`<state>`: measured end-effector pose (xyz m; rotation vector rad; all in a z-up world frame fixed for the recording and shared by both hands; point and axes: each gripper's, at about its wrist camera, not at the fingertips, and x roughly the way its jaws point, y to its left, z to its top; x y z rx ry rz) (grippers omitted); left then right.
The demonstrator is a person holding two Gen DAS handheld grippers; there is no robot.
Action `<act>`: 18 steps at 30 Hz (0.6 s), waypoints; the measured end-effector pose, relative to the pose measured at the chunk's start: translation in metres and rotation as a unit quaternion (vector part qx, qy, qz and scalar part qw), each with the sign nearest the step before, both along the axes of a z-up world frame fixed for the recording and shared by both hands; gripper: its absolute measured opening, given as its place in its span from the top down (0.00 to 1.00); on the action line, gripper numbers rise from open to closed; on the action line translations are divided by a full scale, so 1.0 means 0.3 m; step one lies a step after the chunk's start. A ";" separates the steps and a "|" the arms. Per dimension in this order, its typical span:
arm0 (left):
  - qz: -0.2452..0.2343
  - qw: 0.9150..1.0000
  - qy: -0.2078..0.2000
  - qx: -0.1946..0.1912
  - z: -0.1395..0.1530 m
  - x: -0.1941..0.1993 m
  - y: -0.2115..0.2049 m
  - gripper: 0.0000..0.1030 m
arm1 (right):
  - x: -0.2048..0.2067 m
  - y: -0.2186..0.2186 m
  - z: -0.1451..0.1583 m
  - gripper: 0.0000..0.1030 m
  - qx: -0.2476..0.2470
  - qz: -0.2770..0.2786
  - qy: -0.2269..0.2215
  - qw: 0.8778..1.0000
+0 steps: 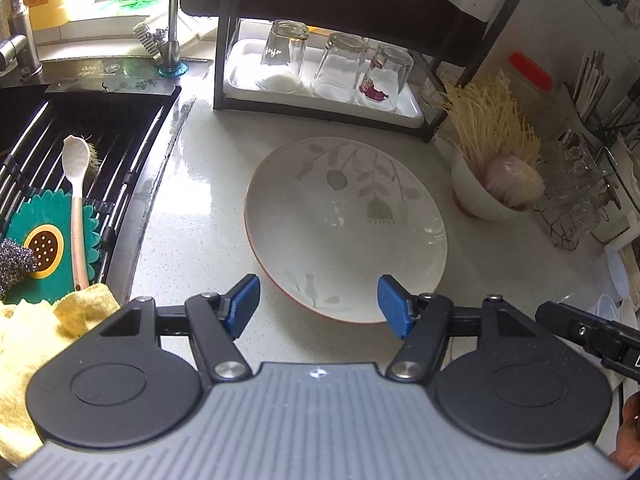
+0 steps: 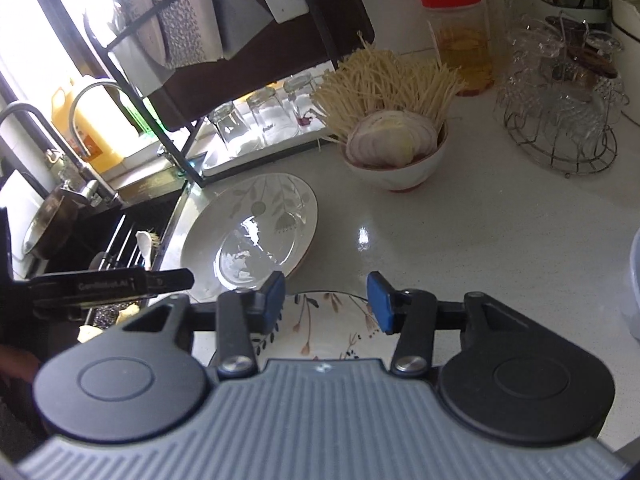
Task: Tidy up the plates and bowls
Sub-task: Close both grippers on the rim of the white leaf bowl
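A large white plate with a grey leaf pattern (image 1: 344, 228) lies flat on the white counter; it also shows in the right wrist view (image 2: 252, 232). My left gripper (image 1: 318, 304) is open and empty, just above the plate's near rim. My right gripper (image 2: 326, 300) is open and empty above a second plate with a flower pattern (image 2: 320, 332), which lies near the counter's front. A white bowl (image 1: 480, 196) holding noodles and a cut onion stands right of the leaf plate; it also shows in the right wrist view (image 2: 396, 168).
A black dish rack (image 1: 320, 80) with three upturned glasses stands behind the plate. The sink (image 1: 80, 152) with a drain rack, spoon and sponges is at left. A wire glass stand (image 2: 560, 120) and a red-lidded jar (image 2: 460, 36) are at right.
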<state>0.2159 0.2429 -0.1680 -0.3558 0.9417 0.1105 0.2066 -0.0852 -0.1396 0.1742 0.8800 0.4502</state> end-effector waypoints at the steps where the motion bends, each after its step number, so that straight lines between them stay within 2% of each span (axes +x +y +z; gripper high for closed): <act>1: 0.001 1.000 0.000 -0.003 -0.008 0.013 0.013 0.32 | 0.013 0.012 -0.009 0.52 0.001 0.000 0.007 1.000; 5: 0.002 1.000 0.007 -0.012 -0.050 0.059 0.062 0.32 | 0.065 0.063 -0.042 0.52 -0.003 0.002 0.027 1.000; 8: 0.002 0.999 0.017 -0.040 -0.082 0.101 0.099 0.32 | 0.109 0.099 -0.067 0.52 -0.005 0.002 0.036 0.999; 12: -0.001 0.999 0.017 -0.039 -0.103 0.164 0.134 0.32 | 0.180 0.169 -0.104 0.53 -0.007 0.002 0.049 0.999; 16: 0.001 0.998 0.022 -0.052 -0.129 0.210 0.178 0.33 | 0.240 0.220 -0.129 0.53 -0.020 -0.001 0.049 0.999; 18: -0.004 0.998 0.019 -0.051 -0.133 0.224 0.192 0.38 | 0.265 0.234 -0.142 0.54 -0.023 -0.003 0.052 0.998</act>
